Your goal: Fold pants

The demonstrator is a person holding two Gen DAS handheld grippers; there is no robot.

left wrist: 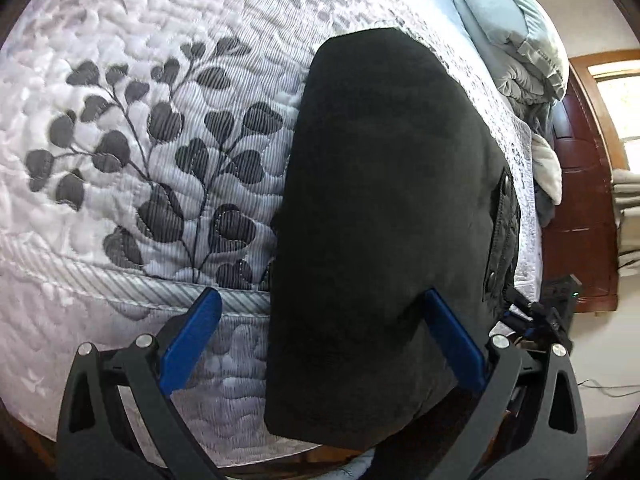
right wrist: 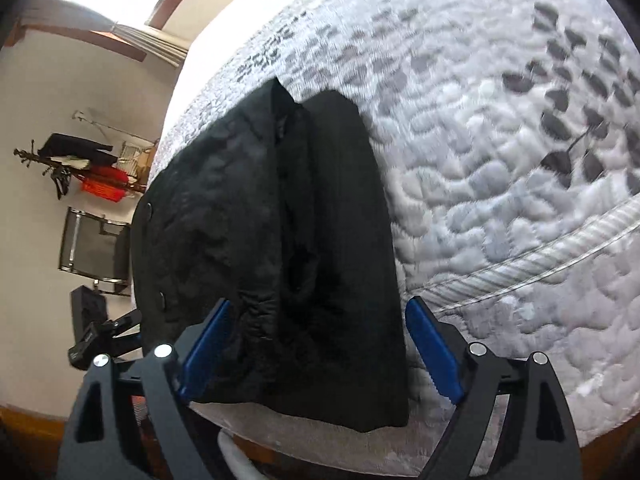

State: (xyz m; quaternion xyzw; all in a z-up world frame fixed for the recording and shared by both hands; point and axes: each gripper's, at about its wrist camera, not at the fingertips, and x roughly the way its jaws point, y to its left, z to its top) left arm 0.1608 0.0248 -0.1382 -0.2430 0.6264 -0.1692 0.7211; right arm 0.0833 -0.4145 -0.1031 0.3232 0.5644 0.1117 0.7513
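Note:
The black pants (left wrist: 380, 220) lie folded lengthwise on a white quilted bedspread (left wrist: 120, 40), near the bed's front edge. Snap buttons show along their right side in the left wrist view. My left gripper (left wrist: 324, 300) is open, its blue fingers (left wrist: 192, 340) straddling the near end of the pants, empty. In the right wrist view the pants (right wrist: 280, 220) show two layers with a fold line down the middle. My right gripper (right wrist: 316, 312) is open, its blue fingers (right wrist: 432, 348) on either side of the pants' near end, empty.
The bedspread (right wrist: 500, 160) has a grey leaf print (left wrist: 160, 152). Pillows and bedding (left wrist: 512, 40) are piled at the far end of the bed. A wooden door (left wrist: 580, 200) stands beyond. A black chair (right wrist: 96, 248) and clothes rack (right wrist: 88, 164) stand by the wall.

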